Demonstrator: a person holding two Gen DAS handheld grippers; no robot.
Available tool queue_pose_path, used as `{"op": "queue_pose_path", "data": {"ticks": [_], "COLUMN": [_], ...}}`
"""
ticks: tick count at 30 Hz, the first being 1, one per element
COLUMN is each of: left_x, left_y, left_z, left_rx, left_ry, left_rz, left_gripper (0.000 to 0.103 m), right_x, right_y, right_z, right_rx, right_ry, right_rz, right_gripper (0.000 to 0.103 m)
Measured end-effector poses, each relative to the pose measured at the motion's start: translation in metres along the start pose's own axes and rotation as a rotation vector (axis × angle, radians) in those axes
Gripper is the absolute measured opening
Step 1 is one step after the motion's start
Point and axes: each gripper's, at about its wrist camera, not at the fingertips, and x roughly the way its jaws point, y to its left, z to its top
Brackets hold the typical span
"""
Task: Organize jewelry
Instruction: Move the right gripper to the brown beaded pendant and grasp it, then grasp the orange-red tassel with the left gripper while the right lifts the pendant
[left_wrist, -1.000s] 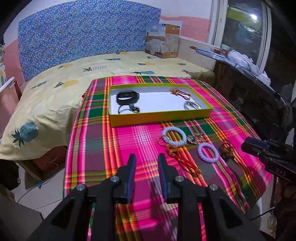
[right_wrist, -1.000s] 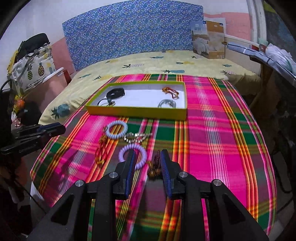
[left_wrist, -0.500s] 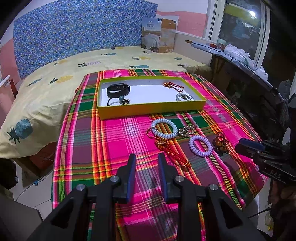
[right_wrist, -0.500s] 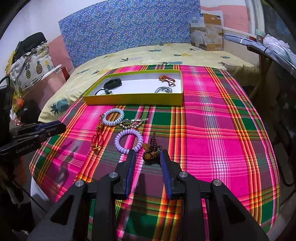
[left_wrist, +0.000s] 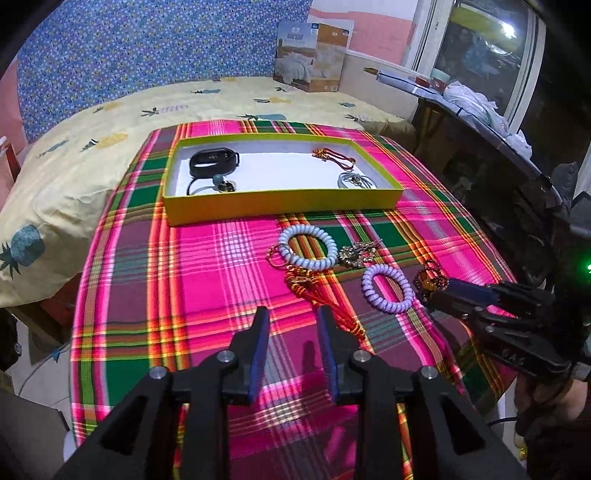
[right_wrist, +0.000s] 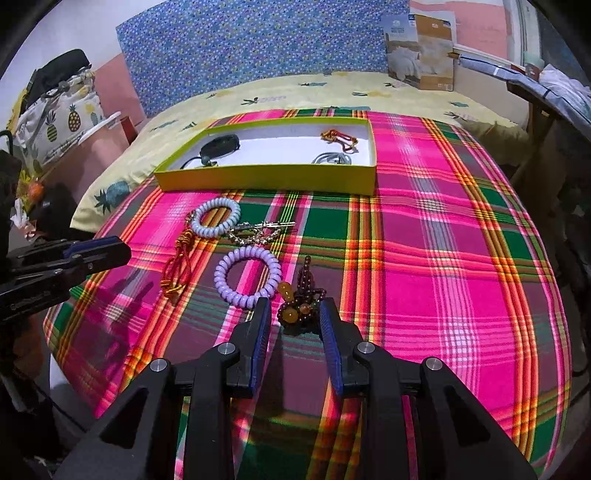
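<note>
A yellow tray (left_wrist: 280, 203) (right_wrist: 266, 177) on the plaid cloth holds a black band (left_wrist: 213, 162), a red cord piece (left_wrist: 332, 155) and a silver piece (left_wrist: 354, 181). In front of it lie two pale coil bracelets (right_wrist: 218, 218) (right_wrist: 247, 277), a red knotted cord (right_wrist: 177, 266), a metal chain (right_wrist: 258, 230) and a dark bead bracelet with amber beads (right_wrist: 299, 299). My right gripper (right_wrist: 295, 314) is open, its tips on either side of the bead bracelet. My left gripper (left_wrist: 290, 321) is open and empty, just left of the red cord (left_wrist: 321, 295).
The plaid cloth (right_wrist: 443, 258) covers a small table that drops off at its edges. A bed with a pineapple sheet (left_wrist: 110, 122) lies behind, with a box (left_wrist: 310, 55) on it. A dark shelf (left_wrist: 498, 147) stands at the right.
Both grippers have moved forward and lower toward the loose jewelry. The right gripper's tips now flank the bead bracelet. Both stay open.
</note>
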Motion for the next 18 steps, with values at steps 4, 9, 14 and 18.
{"op": "queue_pose_path", "data": {"ticks": [4, 9, 14, 18], "left_x": [0.009, 0.024, 0.038, 0.044], "left_y": [-0.004, -0.010, -0.018, -0.023], "left_z": [0.003, 0.006, 0.006, 0.006], "left_rx": [-0.017, -0.036, -0.044, -0.037], "left_ry": [0.021, 0.058, 0.098, 0.102], "left_rz": [-0.019, -0.039, -0.052, -0.037], "left_gripper": [0.031, 0.032, 0.032, 0.034], "right_x": [0.008, 0.012, 0.012, 0.011], "right_y": [-0.003, -0.007, -0.009, -0.010], "right_z": [0.001, 0.001, 0.000, -0.001], "right_rx": [0.003, 0.017, 0.018, 0.020], "right_ry": [0.011, 0.017, 0.010, 0.004], "right_rz": [0.002, 0.017, 0.016, 0.017], "right_gripper": [0.028, 0.028, 0.027, 0.027]}}
